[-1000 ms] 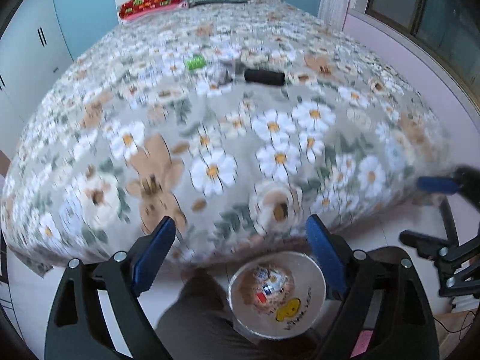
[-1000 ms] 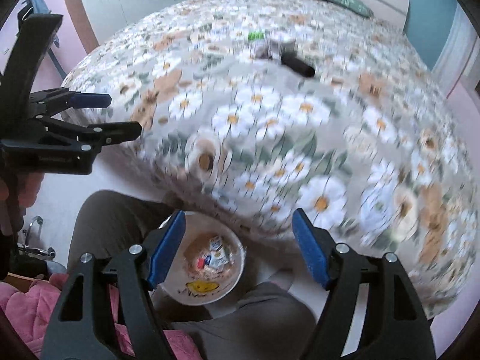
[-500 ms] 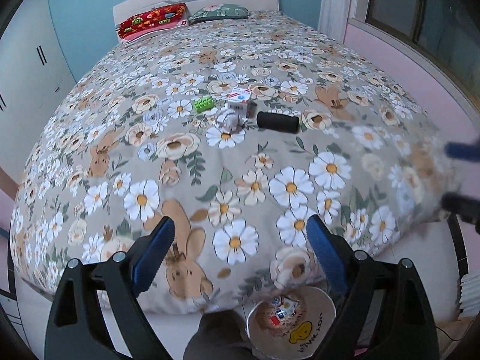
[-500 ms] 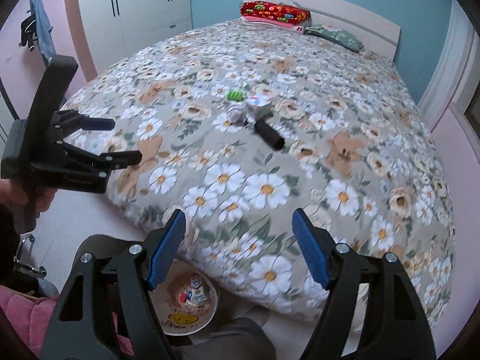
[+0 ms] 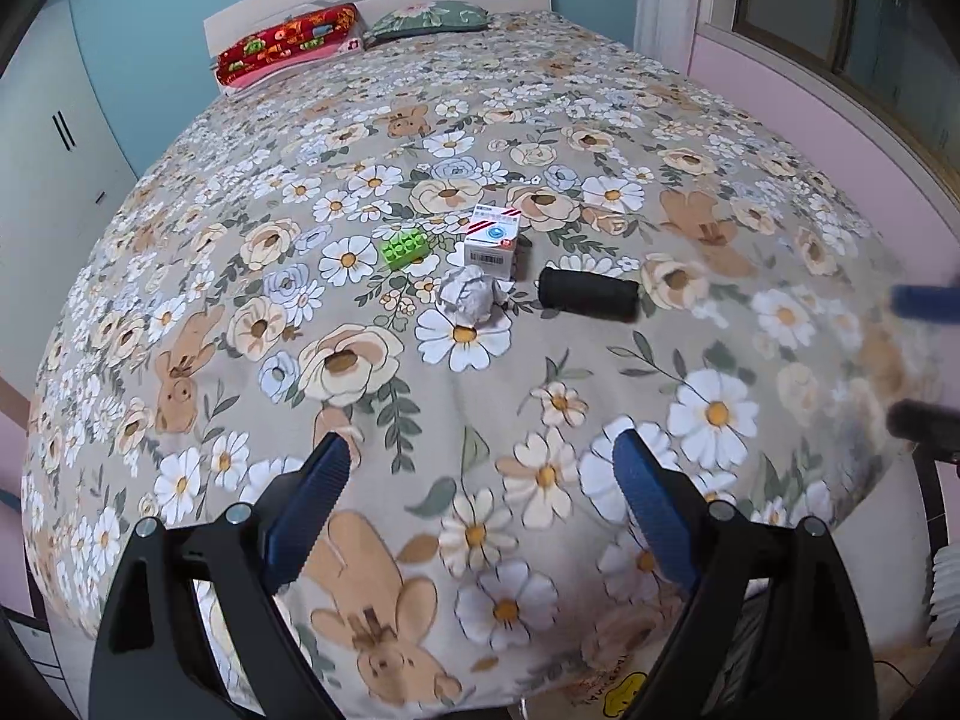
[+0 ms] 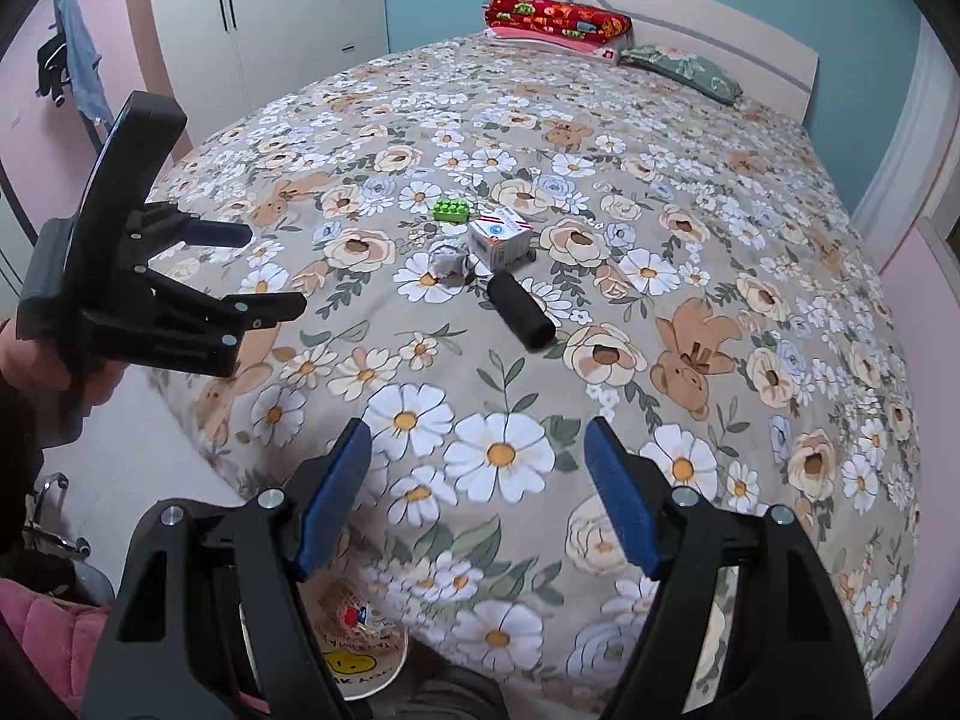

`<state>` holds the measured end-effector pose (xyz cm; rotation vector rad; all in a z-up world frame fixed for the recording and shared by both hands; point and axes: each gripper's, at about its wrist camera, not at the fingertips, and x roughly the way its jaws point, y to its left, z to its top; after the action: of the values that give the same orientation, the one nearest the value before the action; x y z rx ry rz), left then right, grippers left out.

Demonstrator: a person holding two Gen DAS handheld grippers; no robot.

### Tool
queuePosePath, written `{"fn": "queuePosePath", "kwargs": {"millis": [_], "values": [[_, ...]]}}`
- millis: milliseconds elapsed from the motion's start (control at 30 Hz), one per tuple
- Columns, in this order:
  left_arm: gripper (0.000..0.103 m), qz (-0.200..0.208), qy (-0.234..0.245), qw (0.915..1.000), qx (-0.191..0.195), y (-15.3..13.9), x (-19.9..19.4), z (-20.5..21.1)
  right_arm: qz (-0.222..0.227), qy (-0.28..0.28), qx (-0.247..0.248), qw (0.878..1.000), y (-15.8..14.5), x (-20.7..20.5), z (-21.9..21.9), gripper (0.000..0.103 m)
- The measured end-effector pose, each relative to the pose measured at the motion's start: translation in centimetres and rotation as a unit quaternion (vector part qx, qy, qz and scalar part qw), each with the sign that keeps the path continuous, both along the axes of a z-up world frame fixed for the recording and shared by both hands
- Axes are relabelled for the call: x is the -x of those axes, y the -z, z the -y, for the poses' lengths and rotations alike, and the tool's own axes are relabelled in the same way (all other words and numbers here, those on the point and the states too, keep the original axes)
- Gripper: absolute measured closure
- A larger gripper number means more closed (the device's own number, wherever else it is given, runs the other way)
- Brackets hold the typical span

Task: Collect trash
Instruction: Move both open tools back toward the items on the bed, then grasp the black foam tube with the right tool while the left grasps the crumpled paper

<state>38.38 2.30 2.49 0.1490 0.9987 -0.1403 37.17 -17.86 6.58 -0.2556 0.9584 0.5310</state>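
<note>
On the flowered bed lie a crumpled white paper ball [image 5: 470,299] [image 6: 449,257], a small white and red box [image 5: 493,238] [image 6: 500,234], a green toy brick [image 5: 405,248] [image 6: 453,209] and a black cylinder [image 5: 588,294] [image 6: 521,310]. My left gripper [image 5: 480,492] is open and empty, above the bed's near part; it also shows in the right wrist view [image 6: 264,273]. My right gripper [image 6: 477,486] is open and empty, short of the items. A white bowl [image 6: 360,654] holding small wrappers sits low, under the bed's edge.
Red and green pillows [image 5: 288,45] lie at the headboard. White wardrobes [image 6: 270,6] stand at the left. A pink wall and window [image 5: 840,30] run along the right. A pink cloth [image 6: 42,642] lies at the lower left.
Both grippers have risen from over the bowl and moved forward over the bed. The bowl has dropped nearly out of view. The items now look nearer.
</note>
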Motion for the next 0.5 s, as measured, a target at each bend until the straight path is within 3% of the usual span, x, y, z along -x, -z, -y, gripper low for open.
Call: {"fn": "queuePosePath", "kwargs": {"millis": [500], "values": [[0.012, -0.048, -0.012, 0.9988, -0.004, 6.7, -9.4, -1.5, -0.069, 0.007, -0.008, 0.998, 7.6, -10.2, -1.3, 0.030]]}}
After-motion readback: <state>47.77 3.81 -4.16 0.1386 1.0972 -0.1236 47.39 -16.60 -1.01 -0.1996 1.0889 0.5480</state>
